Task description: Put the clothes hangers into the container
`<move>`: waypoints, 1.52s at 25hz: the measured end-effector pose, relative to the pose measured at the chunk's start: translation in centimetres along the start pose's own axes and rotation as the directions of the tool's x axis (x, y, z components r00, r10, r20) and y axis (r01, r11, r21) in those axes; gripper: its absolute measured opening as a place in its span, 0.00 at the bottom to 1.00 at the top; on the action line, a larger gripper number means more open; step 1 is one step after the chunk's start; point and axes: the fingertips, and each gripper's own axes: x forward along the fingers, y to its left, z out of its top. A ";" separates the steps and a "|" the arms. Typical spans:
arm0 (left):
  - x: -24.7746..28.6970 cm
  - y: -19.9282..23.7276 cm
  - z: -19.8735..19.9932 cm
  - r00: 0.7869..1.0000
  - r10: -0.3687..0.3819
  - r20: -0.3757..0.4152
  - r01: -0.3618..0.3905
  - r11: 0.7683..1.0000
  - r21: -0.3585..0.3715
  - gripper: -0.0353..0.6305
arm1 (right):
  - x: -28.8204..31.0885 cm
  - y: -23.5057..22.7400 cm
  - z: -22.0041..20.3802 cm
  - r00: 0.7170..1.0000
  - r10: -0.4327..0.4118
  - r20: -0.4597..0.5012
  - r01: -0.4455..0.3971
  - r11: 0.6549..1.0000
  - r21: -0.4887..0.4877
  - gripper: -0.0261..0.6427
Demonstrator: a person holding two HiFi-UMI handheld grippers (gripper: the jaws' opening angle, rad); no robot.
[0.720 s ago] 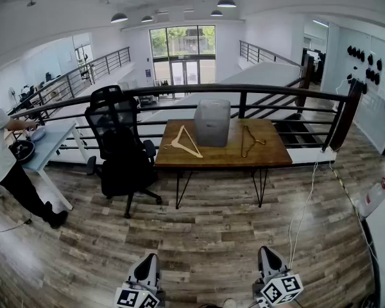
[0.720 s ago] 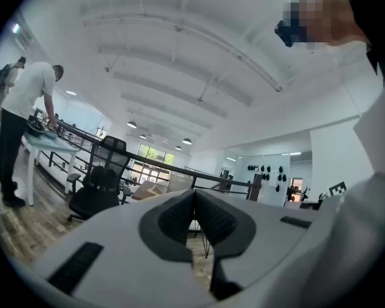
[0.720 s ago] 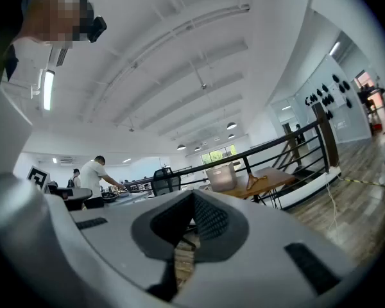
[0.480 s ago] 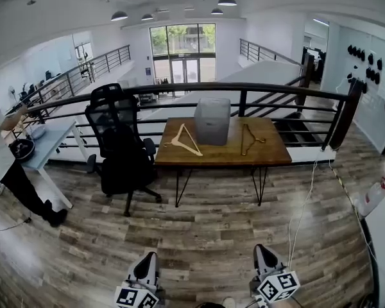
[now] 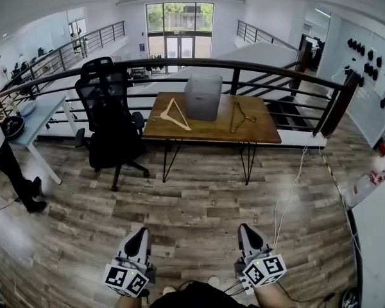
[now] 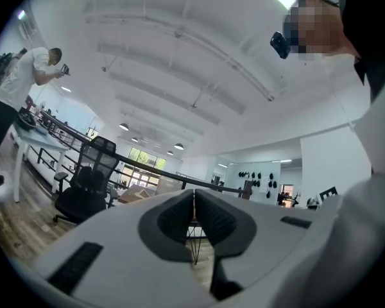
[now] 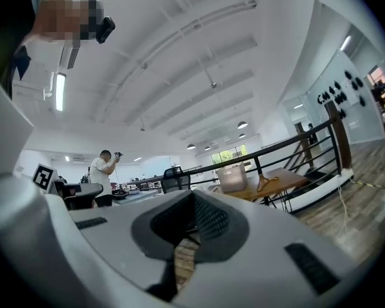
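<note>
Wooden table bears a grey container, with a pale hanger just left of it and a dark hanger just right. Both lie well ahead of the left gripper and right gripper, each closed and empty. Plank floor; black chair beside the table.

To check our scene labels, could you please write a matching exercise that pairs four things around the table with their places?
Things:
1. pale wooden hanger
2. darker hanger
3. grey container
4. black office chair

Places:
A. on the floor, left of the table
B. on the table, right of the container
C. on the table, left of the container
D. on the table, between the two hangers

Pairs: 1-C, 2-B, 3-D, 4-A
</note>
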 end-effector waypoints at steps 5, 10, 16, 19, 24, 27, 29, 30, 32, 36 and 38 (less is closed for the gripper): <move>0.0 -1.2 -0.6 0.999 -0.008 -0.033 0.009 1.000 0.030 0.08 | -1.3 -0.4 0.8 1.000 -0.007 0.019 0.007 1.000 -0.020 0.03; 0.2 -2.4 -0.3 0.999 -0.027 -0.030 0.028 0.999 0.037 0.10 | -2.5 -1.5 2.3 0.998 -0.024 0.061 0.023 1.000 0.010 0.06; 1.5 -3.0 -1.7 0.998 0.007 -0.061 -0.003 0.998 0.062 0.39 | -2.2 -3.3 1.2 0.999 -0.054 0.001 0.054 0.997 -0.050 0.24; 2.1 -3.2 -2.9 0.995 0.034 -0.096 -0.026 0.996 0.081 0.43 | -2.1 -4.8 0.1 0.996 -0.064 -0.056 0.062 0.997 -0.048 0.31; 3.8 -4.8 -4.6 0.989 0.062 -0.137 -0.046 0.993 0.113 0.46 | -2.6 -8.4 -1.0 0.988 -0.075 -0.132 0.069 0.996 -0.050 0.46; 5.1 -5.9 -5.6 0.985 0.094 -0.147 -0.076 0.990 0.121 0.50 | -3.0 -10.7 -1.0 0.984 -0.084 -0.154 0.078 0.996 -0.045 0.51; 5.8 -6.6 -5.9 0.982 0.119 -0.147 -0.103 0.988 0.118 0.52 | -3.4 -12.0 -0.8 0.984 -0.081 -0.161 0.075 0.996 -0.045 0.53; 6.0 -7.0 -6.0 0.981 0.132 -0.145 -0.116 0.987 0.116 0.53 | -3.7 -12.5 -0.7 0.983 -0.077 -0.164 0.070 0.997 -0.044 0.54; 6.5 -8.0 -6.4 0.978 0.147 -0.145 -0.133 0.986 0.104 0.55 | -4.2 -13.5 -0.6 0.983 -0.069 -0.168 0.062 0.997 -0.051 0.54; 7.2 -9.7 -7.8 0.974 0.151 -0.171 -0.136 0.986 0.095 0.58 | -4.4 -15.2 -0.8 0.983 -0.070 -0.167 0.060 0.996 -0.063 0.54; 7.5 -10.1 -8.1 0.970 0.154 -0.187 -0.136 0.985 0.105 0.60 | -4.3 -15.7 -0.7 0.985 -0.069 -0.157 0.060 0.996 -0.061 0.54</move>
